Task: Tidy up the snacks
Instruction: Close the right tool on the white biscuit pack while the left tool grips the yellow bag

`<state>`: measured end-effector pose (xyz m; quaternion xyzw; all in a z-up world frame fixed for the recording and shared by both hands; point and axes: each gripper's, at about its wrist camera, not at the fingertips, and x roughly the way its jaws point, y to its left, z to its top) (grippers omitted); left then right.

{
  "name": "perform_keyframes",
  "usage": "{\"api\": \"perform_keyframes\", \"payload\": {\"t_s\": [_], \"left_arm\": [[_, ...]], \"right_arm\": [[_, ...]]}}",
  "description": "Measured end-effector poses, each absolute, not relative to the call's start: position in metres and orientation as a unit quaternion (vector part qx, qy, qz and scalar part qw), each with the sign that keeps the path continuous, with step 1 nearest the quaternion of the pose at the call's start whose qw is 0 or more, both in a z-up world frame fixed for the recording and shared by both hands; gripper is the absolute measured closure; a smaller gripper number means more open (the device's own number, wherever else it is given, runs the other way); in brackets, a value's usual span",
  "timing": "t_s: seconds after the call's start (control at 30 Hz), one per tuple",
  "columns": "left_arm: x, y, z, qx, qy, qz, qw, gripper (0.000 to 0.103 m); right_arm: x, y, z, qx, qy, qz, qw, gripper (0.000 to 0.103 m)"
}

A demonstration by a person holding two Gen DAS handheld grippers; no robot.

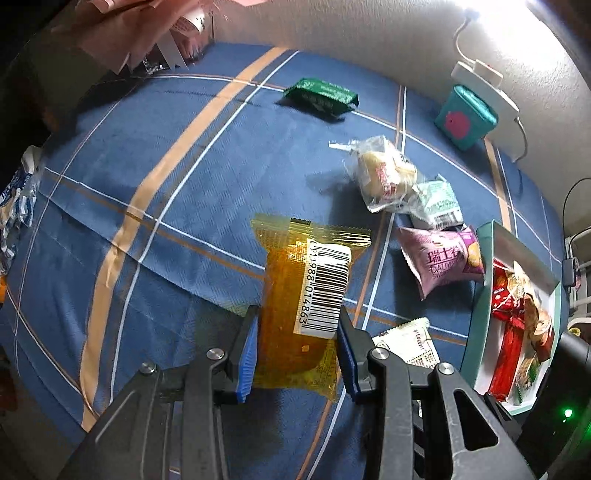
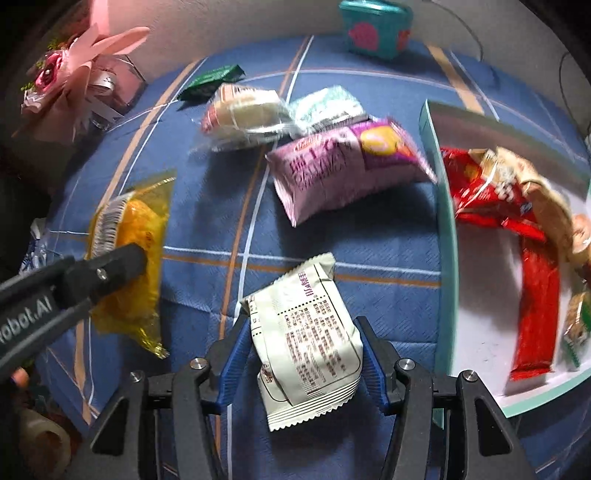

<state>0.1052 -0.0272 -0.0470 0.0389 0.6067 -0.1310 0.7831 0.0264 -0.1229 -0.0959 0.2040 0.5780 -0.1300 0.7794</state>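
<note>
**Both grippers loaded**

Left gripper (image 1: pixel 295 354) clamped on yellow cake packet (image 1: pixel 303 302), barcode up, above the blue plaid cloth (image 1: pixel 147 177). Right gripper (image 2: pixel 301 365) pinching white snack packet (image 2: pixel 303 339), just beside the teal tray (image 2: pixel 448 258) holding red wrappers (image 2: pixel 535 306). Farther out: purple Swiss-roll bag (image 2: pixel 332 173), clear-wrapped bun (image 2: pixel 243 110), mint packet (image 2: pixel 328 107), green bar (image 1: pixel 321 96). Teal tin (image 2: pixel 375 31) by the wall.
</note>
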Motion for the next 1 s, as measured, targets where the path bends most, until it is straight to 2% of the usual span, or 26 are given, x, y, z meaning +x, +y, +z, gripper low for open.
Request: {"api": "perform_keyframes", "payload": {"t_s": [0.5, 0.8, 1.0], "left_arm": [[0.111, -0.024, -0.063, 0.043, 0.623, -0.114, 0.773, 0.063], [0.112, -0.023, -0.063, 0.039, 0.618, -0.109, 0.778, 0.063], [0.11, -0.017, -0.043, 0.027, 0.598, -0.107, 0.794, 0.063]], "right_arm": [[0.043, -0.09, -0.111, 0.104, 0.601, -0.139, 0.78, 0.044], [0.036, -0.088, -0.109, 0.107, 0.597, -0.139, 0.783, 0.045], [0.028, -0.105, -0.095, 0.132, 0.587, -0.132, 0.787, 0.047]]}}
